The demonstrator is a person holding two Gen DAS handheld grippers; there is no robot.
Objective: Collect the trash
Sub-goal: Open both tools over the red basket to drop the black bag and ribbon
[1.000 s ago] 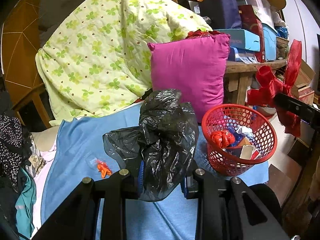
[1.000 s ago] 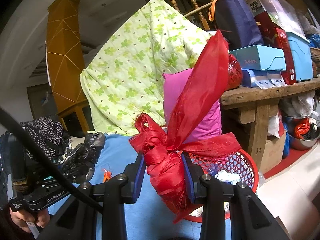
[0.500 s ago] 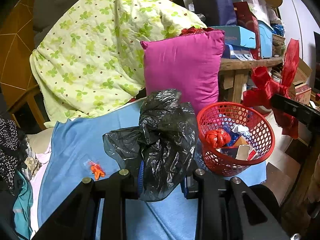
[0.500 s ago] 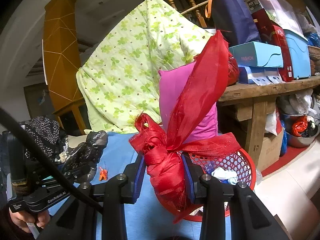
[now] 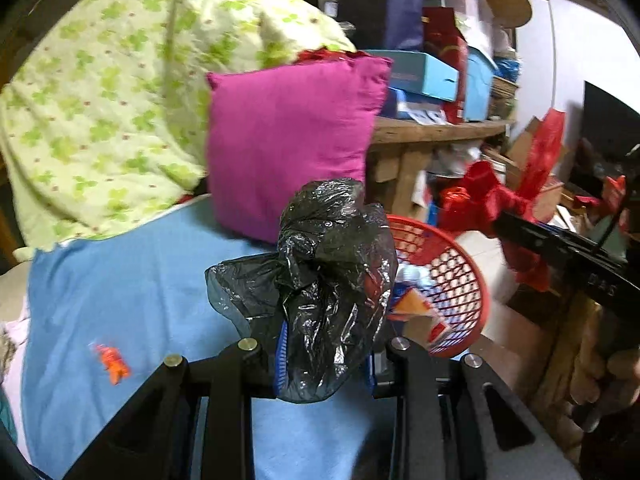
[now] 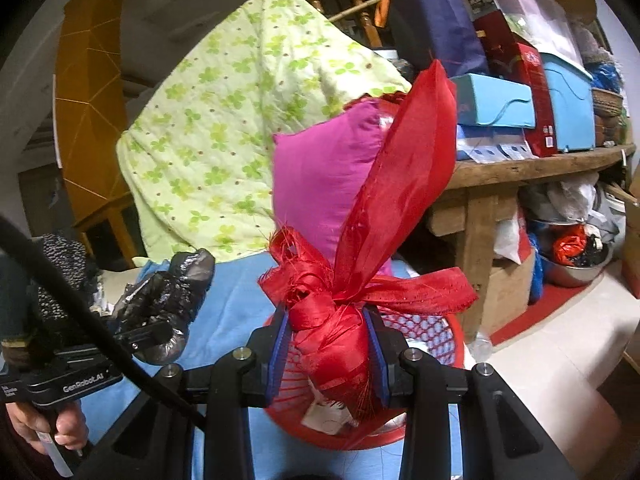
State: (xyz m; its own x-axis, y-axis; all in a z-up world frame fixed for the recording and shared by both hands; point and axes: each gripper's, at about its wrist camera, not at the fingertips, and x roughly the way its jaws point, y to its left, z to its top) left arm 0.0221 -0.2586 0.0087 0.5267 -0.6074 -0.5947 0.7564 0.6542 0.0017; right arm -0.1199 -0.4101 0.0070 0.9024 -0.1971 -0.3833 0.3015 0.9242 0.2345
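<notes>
We hold a crumpled black plastic bag [image 5: 328, 280] pinched between the pads of the left gripper [image 5: 325, 364], low in the centre of the left wrist view, and a bunched red ribbon bow [image 6: 352, 304] clamped the same way in the right gripper [image 6: 326, 360], low in the centre of the right wrist view. Both pieces of trash sit close to the red mesh basket [image 5: 460, 280], which shows at centre right of the left view with papers already inside it, and directly behind and below the bow in the right view. One small orange scrap [image 5: 112, 362] lies apart on the blue sheet [image 5: 140, 272], at lower left of the left view. We judge that the drop is the risky part. The bag is light and billowy, so it may cling to a pad or drift onto the sheet if we let go before it is over the rim. The ribbon's long stiff tail, rising to the upper right of the right view, may hook on the mesh or spring the bow back out. With both grippers converging on one opening, they may also knock together or tip the light basket, which seems to sit near the sheet's edge.
</notes>
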